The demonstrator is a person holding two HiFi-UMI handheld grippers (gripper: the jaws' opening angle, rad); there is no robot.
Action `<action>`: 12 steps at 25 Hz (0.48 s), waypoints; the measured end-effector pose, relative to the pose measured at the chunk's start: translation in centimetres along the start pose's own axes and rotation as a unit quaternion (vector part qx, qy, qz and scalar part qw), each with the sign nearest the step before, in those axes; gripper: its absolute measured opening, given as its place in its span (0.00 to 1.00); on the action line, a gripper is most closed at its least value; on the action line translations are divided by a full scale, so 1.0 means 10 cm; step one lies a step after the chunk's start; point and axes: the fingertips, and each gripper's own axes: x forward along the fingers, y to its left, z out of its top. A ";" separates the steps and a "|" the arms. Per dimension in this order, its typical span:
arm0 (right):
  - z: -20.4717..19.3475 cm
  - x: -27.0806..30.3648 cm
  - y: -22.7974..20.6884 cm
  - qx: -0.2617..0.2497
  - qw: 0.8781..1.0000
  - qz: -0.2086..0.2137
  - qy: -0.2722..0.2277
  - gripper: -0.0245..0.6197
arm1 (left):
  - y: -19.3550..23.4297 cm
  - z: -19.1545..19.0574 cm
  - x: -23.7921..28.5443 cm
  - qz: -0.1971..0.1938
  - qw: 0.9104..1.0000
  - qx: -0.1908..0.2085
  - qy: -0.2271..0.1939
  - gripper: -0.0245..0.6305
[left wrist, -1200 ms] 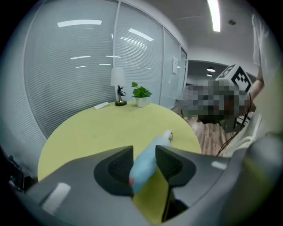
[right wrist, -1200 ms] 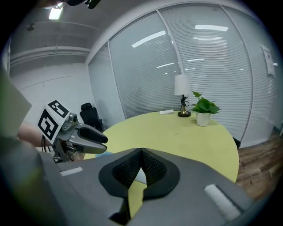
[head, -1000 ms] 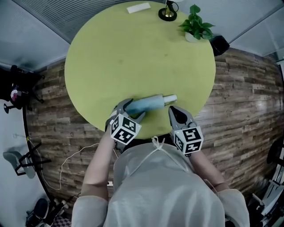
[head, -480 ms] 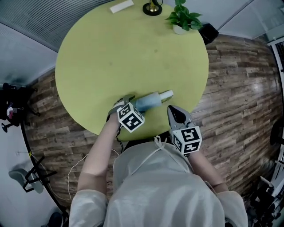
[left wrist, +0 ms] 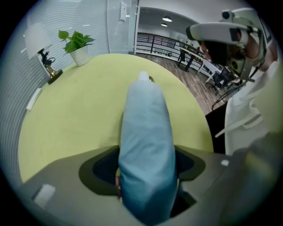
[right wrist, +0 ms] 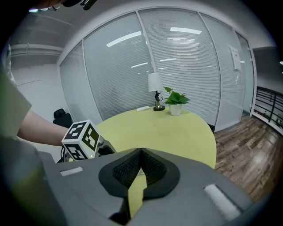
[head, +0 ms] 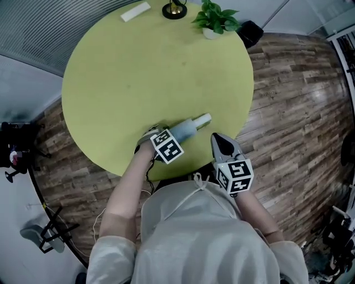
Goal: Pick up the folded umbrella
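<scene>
The folded light-blue umbrella (head: 186, 128) lies on the round yellow-green table (head: 138, 72) near its front edge, with its white end (head: 204, 117) pointing right. My left gripper (head: 163, 138) points steeply down over the umbrella's left end. In the left gripper view the umbrella (left wrist: 146, 141) runs between the jaws of that gripper (left wrist: 147, 167), which are closing around it; a slim gap still shows at each pad. My right gripper (head: 218, 140) hovers just off the table's edge, to the right of the umbrella, shut and empty (right wrist: 140, 155).
At the table's far edge stand a potted plant (head: 213, 22), a lamp base (head: 175, 10) and a flat white object (head: 136, 11). A black object (head: 250, 33) sits on the wooden floor behind the plant. Glass walls show in the right gripper view.
My left gripper has dropped and tipped downward over the umbrella's left end, its cube rolling as it went. The right gripper has shifted only slightly. The umbrella has not moved.
</scene>
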 end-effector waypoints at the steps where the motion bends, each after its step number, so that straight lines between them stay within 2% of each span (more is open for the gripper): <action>1: -0.01 0.00 -0.03 0.005 1.000 -0.004 -0.001 0.04 | 0.00 0.00 0.01 0.001 1.000 0.004 0.004 0.58; 6: -0.05 -0.04 -0.11 0.035 0.999 -0.015 0.001 0.04 | -0.02 0.01 0.02 0.011 1.000 -0.002 -0.001 0.59; 12: -0.02 -0.09 -0.14 0.040 0.999 -0.014 -0.003 0.04 | -0.03 0.02 0.01 0.014 1.000 -0.005 -0.014 0.58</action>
